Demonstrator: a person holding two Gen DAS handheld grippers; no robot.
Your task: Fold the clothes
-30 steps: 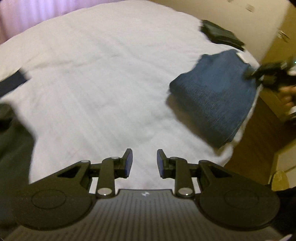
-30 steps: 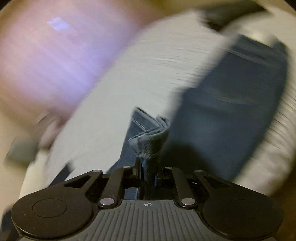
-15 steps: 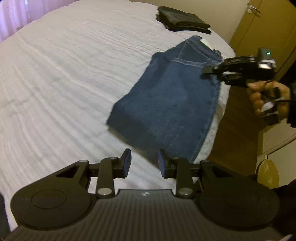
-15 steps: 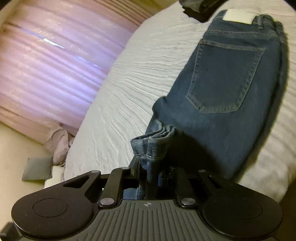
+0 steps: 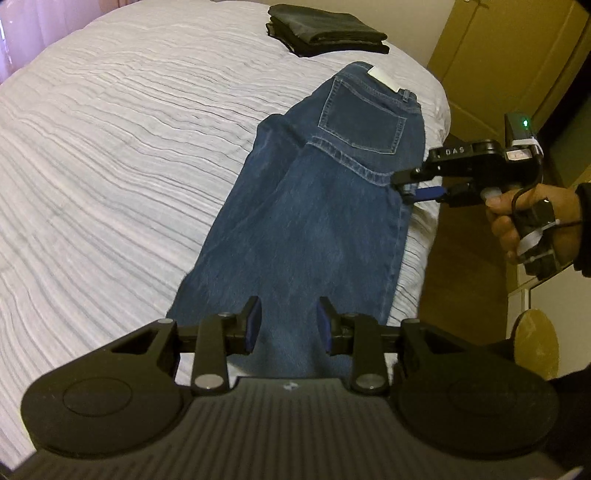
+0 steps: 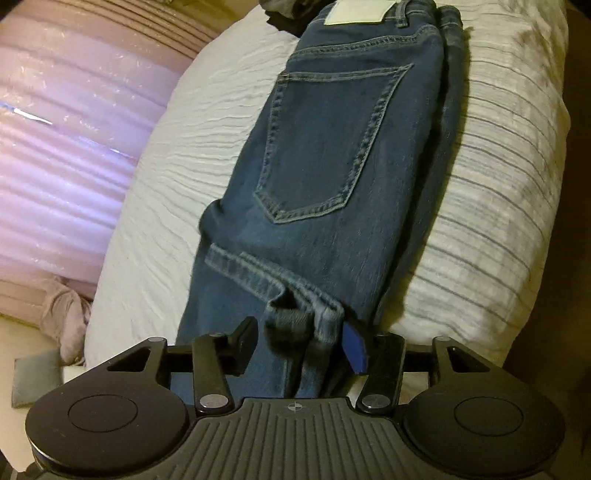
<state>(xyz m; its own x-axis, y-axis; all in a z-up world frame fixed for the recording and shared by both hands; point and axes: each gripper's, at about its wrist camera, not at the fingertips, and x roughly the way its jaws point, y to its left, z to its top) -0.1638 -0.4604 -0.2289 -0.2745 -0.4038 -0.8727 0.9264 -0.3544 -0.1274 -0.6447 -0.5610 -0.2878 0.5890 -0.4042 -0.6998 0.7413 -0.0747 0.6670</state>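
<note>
Dark blue jeans (image 5: 314, 229) lie on the white bed (image 5: 110, 147), back pocket up, with the legs doubled back over themselves. My left gripper (image 5: 289, 326) hovers open over the folded near end, nothing between its fingers. In the right wrist view the jeans (image 6: 332, 147) stretch away from me. Their leg hems (image 6: 306, 317) rest between the fingers of my right gripper (image 6: 300, 345), whose jaws are opening, the pads off the cloth. The left wrist view shows the right gripper (image 5: 408, 184) at the jeans' right edge below the pocket, held by a hand (image 5: 517, 218).
A stack of folded dark clothes (image 5: 325, 35) sits at the far end of the bed. The bed's right edge (image 5: 424, 240) drops to a brown floor, with wooden wardrobe doors (image 5: 498, 55) beyond. A pink curtain (image 6: 55, 129) and a bundled cloth (image 6: 62, 317) lie left.
My left gripper swept across the bed to a spot above the jeans' folded end. My right gripper carried the hems down onto the jeans and its jaws parted off them.
</note>
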